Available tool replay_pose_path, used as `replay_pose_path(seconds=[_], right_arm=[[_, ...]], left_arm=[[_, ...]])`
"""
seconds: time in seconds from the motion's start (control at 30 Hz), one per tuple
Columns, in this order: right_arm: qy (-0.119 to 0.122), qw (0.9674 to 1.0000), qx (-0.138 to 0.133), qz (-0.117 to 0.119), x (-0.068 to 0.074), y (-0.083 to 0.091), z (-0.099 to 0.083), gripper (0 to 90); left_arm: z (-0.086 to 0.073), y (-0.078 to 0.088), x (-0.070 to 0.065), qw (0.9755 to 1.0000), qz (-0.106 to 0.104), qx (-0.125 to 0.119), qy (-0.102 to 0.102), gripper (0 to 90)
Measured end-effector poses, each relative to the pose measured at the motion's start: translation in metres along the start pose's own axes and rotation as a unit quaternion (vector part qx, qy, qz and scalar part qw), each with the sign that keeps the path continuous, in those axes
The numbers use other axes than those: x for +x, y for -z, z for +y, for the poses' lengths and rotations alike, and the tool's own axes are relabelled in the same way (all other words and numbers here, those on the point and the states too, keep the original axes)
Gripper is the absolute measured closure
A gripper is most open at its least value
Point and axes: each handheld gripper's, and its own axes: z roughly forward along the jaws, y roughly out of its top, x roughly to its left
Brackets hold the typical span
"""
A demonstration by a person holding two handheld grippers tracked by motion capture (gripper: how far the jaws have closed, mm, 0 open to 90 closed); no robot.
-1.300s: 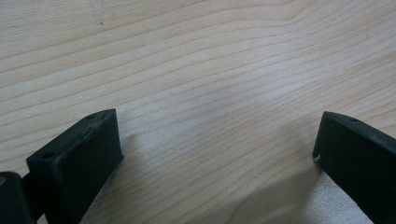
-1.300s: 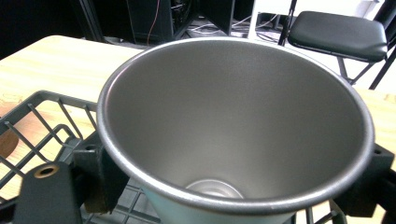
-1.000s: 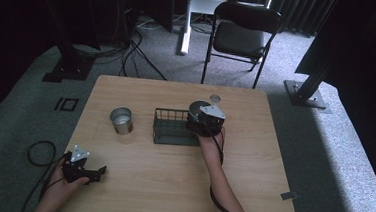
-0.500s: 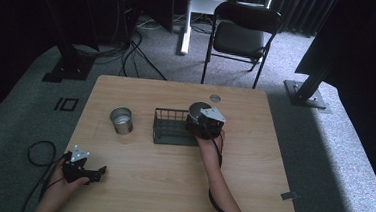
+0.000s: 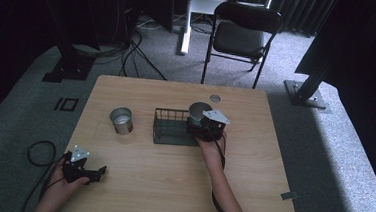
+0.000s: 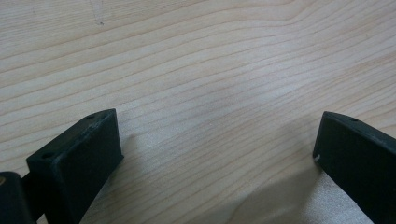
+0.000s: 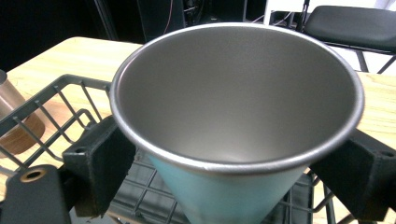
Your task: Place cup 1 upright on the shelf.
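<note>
Cup (image 7: 233,121) upright, mouth up, in right gripper (image 7: 233,163)

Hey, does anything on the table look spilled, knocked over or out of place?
Nothing stands out. The steel cup stands upright on the table, the right gripper holds the teal cup over the wire basket.

Little has changed — the right gripper (image 5: 203,128), its jaws clamped on the light-blue metal cup (image 7: 233,130), has drawn slightly nearer and lower, from the far right corner of the wire basket (image 5: 167,129) toward its right end. The round mark (image 5: 215,98) on the table (image 5: 170,185), earlier at the cup's rim, now lies apart beyond it.
</note>
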Motion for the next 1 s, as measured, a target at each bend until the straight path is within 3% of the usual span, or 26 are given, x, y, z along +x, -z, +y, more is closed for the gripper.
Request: replay_pose_path(seconds=[0.67,1.0], right_arm=[[0.009,0.9997,0.003,0.020,0.000,0.017,-0.010,10.5],[0.024,0.9996,0.001,0.015,-0.001,0.025,-0.016,10.6]], left_arm=[[0.000,0.000,0.000,1.0000,0.000,0.000,0.000,1.7],[0.000,0.000,0.000,1.0000,0.000,0.000,0.000,1.6]])
